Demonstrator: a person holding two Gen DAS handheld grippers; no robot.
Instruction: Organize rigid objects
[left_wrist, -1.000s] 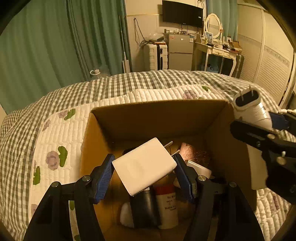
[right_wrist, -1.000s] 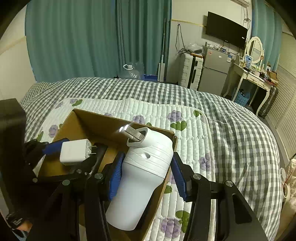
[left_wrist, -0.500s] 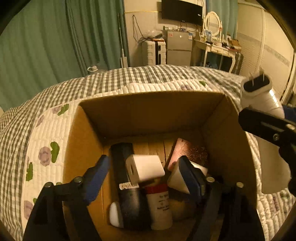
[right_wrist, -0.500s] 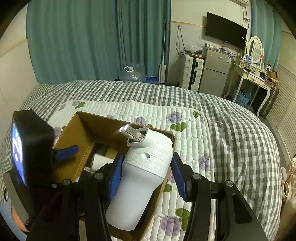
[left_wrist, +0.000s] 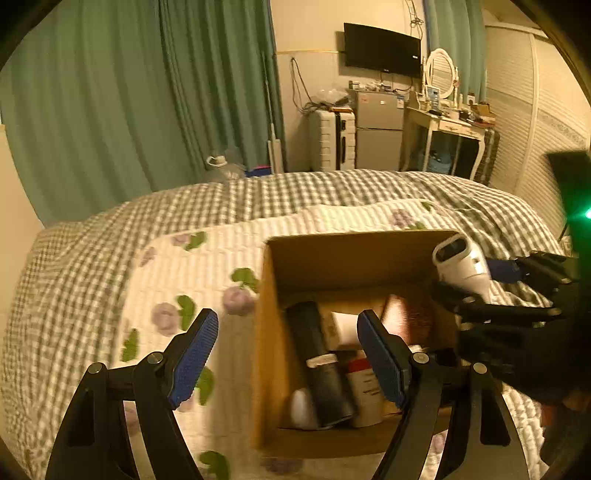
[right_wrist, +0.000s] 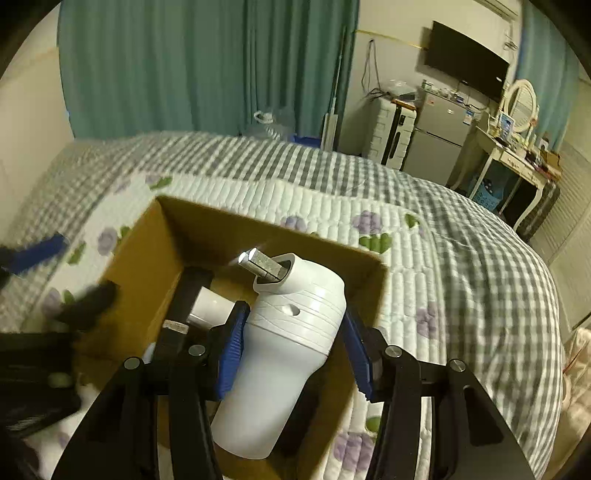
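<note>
While the right gripper (right_wrist: 291, 347) clamps its blue pads against both sides of a white appliance (right_wrist: 280, 354), that object fills the lower centre of the right wrist view, tilted with its narrow end toward the upper left. Its body is smooth and tapered, ringed with fine ridges around the upper part, with a small oval hole on the side and a slanted dark opening at the top from which two flat metal prongs (right_wrist: 258, 263) stick out. It hangs over the near right corner of an open cardboard box (right_wrist: 207, 225) that sits on a white quilted pad (right_wrist: 332, 206) printed with purple flowers and green leaves, spread over a grey checked bedcover (right_wrist: 480, 266). In the left wrist view the same appliance shows at the right edge, at the box's right wall. The left gripper (left_wrist: 288, 354) stands wide with nothing between its pads, which have just been opening; it sits in the lower centre of its frame, over the box's left wall. Inside the box lie a dark cylinder (left_wrist: 317, 369), a white charger block (left_wrist: 343, 325), a white bottle with a red band (left_wrist: 365, 391) and a pinkish-brown item (left_wrist: 406, 314).
</note>
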